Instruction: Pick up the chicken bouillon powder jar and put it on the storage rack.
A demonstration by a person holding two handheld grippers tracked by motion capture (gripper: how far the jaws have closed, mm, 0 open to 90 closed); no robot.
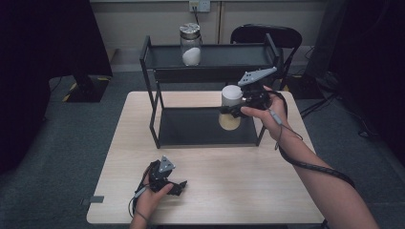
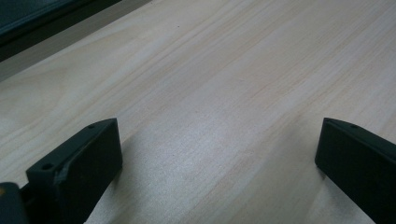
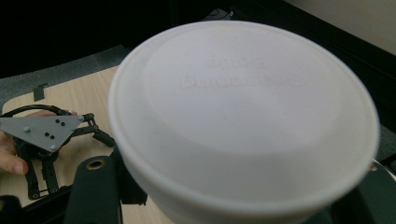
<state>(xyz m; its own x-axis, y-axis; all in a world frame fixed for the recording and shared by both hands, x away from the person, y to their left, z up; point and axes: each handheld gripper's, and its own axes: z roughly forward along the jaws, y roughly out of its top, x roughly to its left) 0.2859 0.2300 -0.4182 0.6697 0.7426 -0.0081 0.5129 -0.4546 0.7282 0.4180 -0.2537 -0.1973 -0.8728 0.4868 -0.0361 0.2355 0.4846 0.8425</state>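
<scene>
High view: a pale wooden desk carries a black two-tier shelf at its far side. On the shelf's top tier stands a glass jar with a metal lid and white contents. Smaller still, the right gripper sits in front of the shelf, between its two tiers, its jaws clenched on a white-lidded jar with a yellowish body. The jar is tipped, lid toward the camera, directly between the jaws and clear of both tiers. The left gripper rests low over the near desk, well apart from the shelf.

In the left gripper view the jaws stand released and wide, with bare desk between them. In the right gripper view the white lid sits right at the jaws, very close to the lens, with the left gripper farther off beyond it.

Risks, as a judgement: the tilted jar could slide out of the jaws if the grip is off-centre, or knock the top tier's front rail on the way up.

The raised lettering on the lid is blurred and unreadable. The jaw contact points are hidden behind the lid, and the jar's contents cannot be made out.
</scene>
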